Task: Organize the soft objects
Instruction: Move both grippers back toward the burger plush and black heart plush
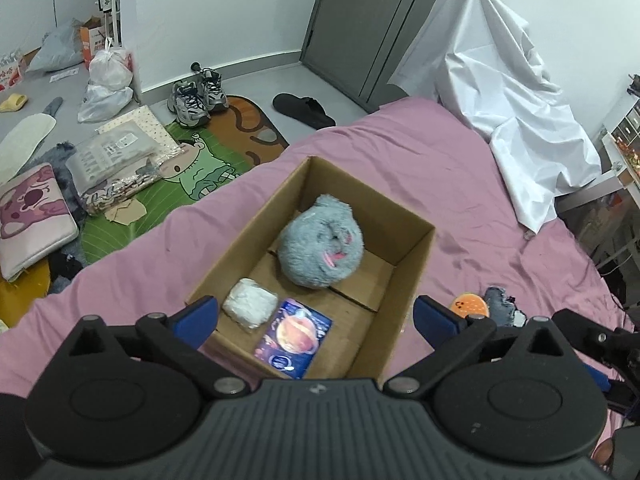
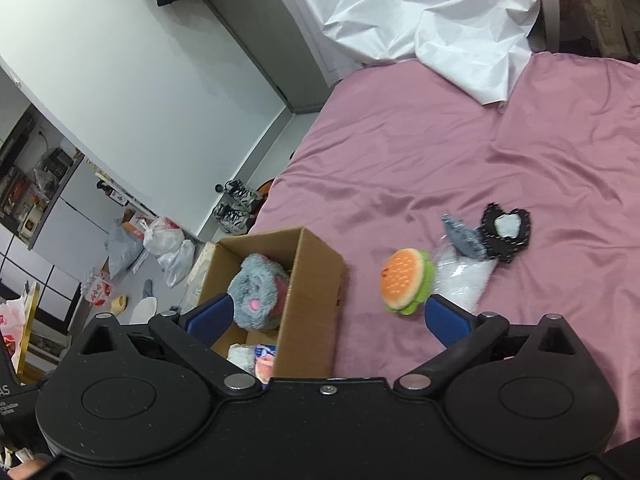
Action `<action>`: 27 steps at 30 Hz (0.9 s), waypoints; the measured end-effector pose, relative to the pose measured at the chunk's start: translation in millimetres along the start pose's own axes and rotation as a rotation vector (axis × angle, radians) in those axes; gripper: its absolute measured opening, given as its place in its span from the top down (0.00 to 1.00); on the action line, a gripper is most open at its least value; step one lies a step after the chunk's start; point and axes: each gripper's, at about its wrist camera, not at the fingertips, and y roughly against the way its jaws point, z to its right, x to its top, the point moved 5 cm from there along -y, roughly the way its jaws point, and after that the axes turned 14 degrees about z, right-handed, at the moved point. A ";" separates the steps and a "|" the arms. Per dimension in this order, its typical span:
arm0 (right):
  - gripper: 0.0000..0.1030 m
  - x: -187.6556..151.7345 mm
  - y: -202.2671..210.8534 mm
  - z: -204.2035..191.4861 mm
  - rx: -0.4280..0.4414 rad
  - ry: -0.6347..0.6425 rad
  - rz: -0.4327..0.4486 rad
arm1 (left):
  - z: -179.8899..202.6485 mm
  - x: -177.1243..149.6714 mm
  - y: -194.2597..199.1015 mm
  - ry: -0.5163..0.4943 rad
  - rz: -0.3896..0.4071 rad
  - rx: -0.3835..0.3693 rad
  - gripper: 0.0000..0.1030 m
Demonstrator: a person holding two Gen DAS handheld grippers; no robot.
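Observation:
An open cardboard box (image 1: 408,248) (image 2: 316,280) stands on the pink bed. In it lie a grey fluffy plush (image 1: 320,252) (image 2: 258,292), a white wrapped bundle (image 1: 250,306) and a blue planet-print packet (image 1: 294,338). A burger plush (image 2: 406,280) (image 1: 472,306) lies on the sheet right of the box, beside a clear bag (image 2: 460,280), a grey soft piece (image 2: 464,236) and a black-and-white pouch (image 2: 506,232). My left gripper (image 1: 316,320) is open and empty over the box's near end. My right gripper (image 2: 328,316) is open and empty above the box's right wall.
The pink bed sheet (image 1: 460,168) spreads right and far. A white crumpled cloth (image 1: 508,92) covers the bed's far end. On the floor at left are sneakers (image 1: 196,96), a black slipper (image 1: 304,108), bags, packets and a cartoon mat (image 1: 192,176).

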 end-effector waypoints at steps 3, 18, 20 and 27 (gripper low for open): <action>0.00 1.1 5.9 7.5 0.001 -0.003 0.002 | 6.0 -1.0 3.4 -0.009 0.011 0.005 0.00; 0.00 5.0 24.5 38.4 0.005 0.034 0.005 | 38.4 -13.0 9.2 -0.058 -0.006 0.017 0.00; 0.00 4.7 25.6 44.4 0.001 0.026 0.008 | 43.5 -14.4 10.2 -0.064 -0.011 0.010 0.00; 0.00 0.8 23.5 65.6 0.001 -0.009 0.009 | 60.2 -23.1 9.0 -0.088 -0.040 -0.003 0.00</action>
